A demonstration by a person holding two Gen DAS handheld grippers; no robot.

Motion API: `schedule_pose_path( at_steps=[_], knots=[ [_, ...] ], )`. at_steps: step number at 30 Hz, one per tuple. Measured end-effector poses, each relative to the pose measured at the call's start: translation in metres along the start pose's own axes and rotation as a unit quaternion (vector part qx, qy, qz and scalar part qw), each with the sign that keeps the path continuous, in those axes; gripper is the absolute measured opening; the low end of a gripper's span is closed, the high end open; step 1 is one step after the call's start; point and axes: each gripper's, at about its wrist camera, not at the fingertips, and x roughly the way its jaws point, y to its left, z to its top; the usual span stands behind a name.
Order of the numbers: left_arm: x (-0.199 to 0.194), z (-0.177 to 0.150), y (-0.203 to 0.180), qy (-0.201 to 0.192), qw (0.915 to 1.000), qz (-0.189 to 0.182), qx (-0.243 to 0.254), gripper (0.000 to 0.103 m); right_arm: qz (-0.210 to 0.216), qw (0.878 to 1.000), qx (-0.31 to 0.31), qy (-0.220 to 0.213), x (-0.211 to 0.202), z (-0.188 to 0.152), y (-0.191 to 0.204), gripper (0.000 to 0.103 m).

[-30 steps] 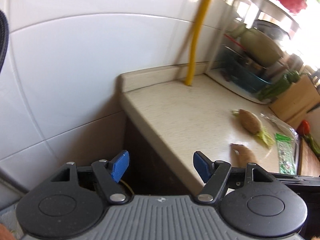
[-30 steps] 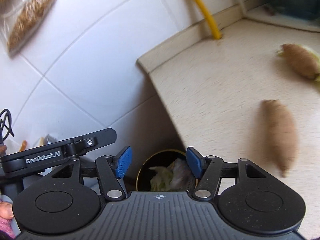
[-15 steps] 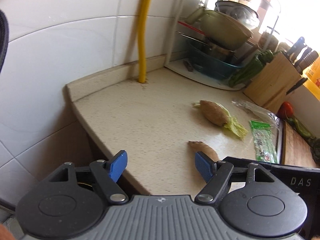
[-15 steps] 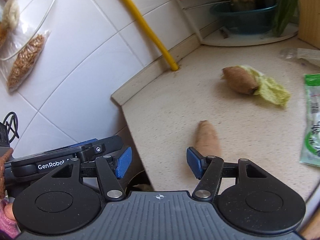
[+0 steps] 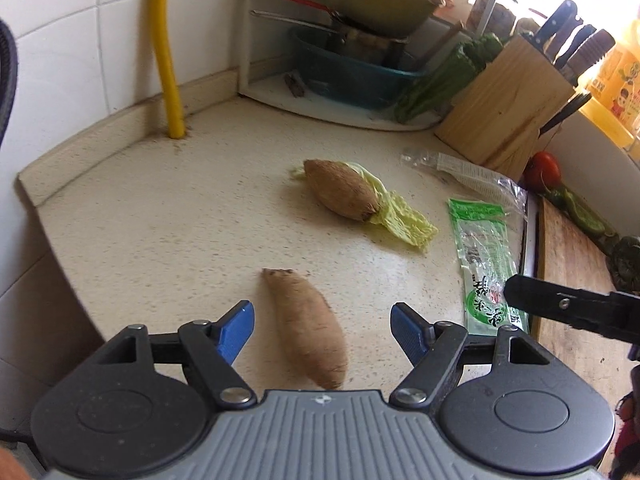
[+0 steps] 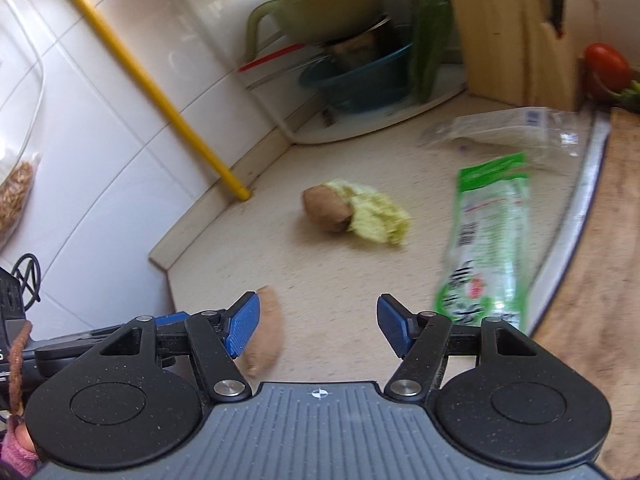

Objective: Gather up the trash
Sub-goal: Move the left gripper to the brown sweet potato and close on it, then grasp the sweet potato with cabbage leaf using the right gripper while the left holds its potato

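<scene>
Two hand-held grippers over the desk (image 5: pixel 168 220), both empty. My left hand-held gripper (image 5: pixel 322 326) stands wide, the nearer sweet potato (image 5: pixel 308 328) lying on the desk framed between its blue pads, untouched. My right hand-held gripper (image 6: pixel 316 326) has nothing between its jaws, and they are opening.

Trash as I read it: green printed wrapper (image 5: pixel 484 264) flat on the desk near the right edge, clear plastic bag (image 5: pixel 472 174) beyond it by the knife block (image 5: pixel 504 112), and a cabbage leaf (image 5: pixel 396 216) tucked under the far sweet potato (image 5: pixel 340 190).

Step in hand: approach, nothing picked. Next move, in my judgement: carry the right gripper over to the wrapper, come down flat and pinch one edge, since the film lies thin against the desk.

Left view shows the near potato whole; right view hides most of it behind its left pad, but shows a hanging bag of grain (image 6: pixel 16 196) on the wall tiles.
</scene>
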Motion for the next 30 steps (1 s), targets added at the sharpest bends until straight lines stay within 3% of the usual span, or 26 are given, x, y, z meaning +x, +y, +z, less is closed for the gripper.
schedule_pose_path(
  at_steps=[9, 11, 15, 30],
  knots=[
    [0.033, 0.003, -0.01, 0.02, 0.9995, 0.025, -0.004, 0.069, -0.018, 0.999, 0.019, -0.019, -0.013, 0.017, -0.044, 0.073],
    [0.034, 0.001, -0.009, 0.018, 0.9993, 0.034, 0.001, 0.053, -0.021, 1.0, 0.012, -0.02, -0.013, 0.022, -0.049, 0.076],
    [0.033, 0.001, 0.0, 0.018, 0.9994, 0.029, -0.008, 0.034, -0.021, 1.0, -0.003, -0.012, -0.001, 0.032, -0.05, 0.076],
    [0.029, 0.008, 0.034, 0.023, 0.999, -0.019, -0.034, 0.033, -0.003, 0.994, -0.105, 0.028, 0.096, 0.071, 0.006, 0.079]
  ],
)
